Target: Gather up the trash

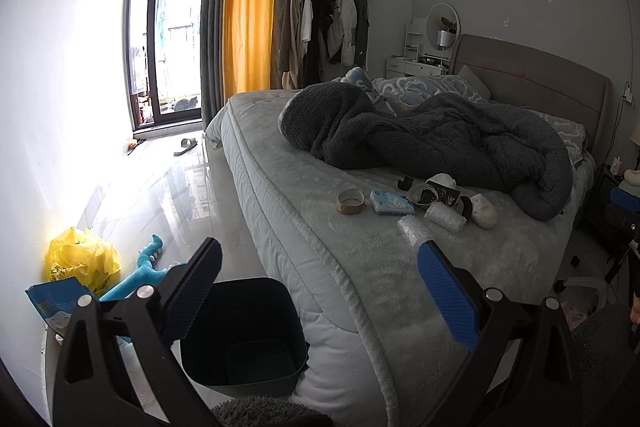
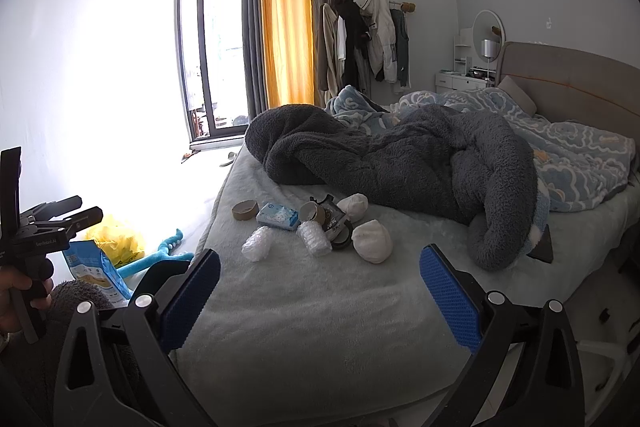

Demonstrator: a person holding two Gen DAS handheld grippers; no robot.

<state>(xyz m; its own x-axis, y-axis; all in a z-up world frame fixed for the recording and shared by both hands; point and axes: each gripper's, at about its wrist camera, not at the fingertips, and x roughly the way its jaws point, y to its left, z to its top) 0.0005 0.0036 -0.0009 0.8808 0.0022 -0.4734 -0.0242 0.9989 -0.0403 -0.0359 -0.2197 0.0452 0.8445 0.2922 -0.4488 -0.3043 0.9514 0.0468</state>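
Observation:
A cluster of trash lies on the bed [image 2: 304, 307]: a cardboard tape roll [image 2: 244, 210], a blue tissue pack [image 2: 277, 215], bubble-wrap wads [image 2: 257, 245], a paper cup [image 2: 312, 211], a black wrapper [image 2: 335, 221] and white crumpled balls [image 2: 373, 241]. The same pile shows in the left wrist view, with the tape roll [image 1: 351, 201] and tissue pack [image 1: 391, 203]. A dark bin [image 1: 244, 335] stands on the floor beside the bed. My left gripper [image 1: 319, 291] is open and empty above the bin and bed edge. My right gripper [image 2: 320, 293] is open and empty, short of the trash.
A grey fleece blanket [image 2: 400, 155] and blue quilt [image 2: 568, 143] cover the bed's far half. On the floor by the wall lie a yellow bag [image 1: 82, 261], a blue packet [image 1: 60, 303] and a blue plush toy [image 1: 146, 269]. A slipper [image 1: 185, 146] lies near the window.

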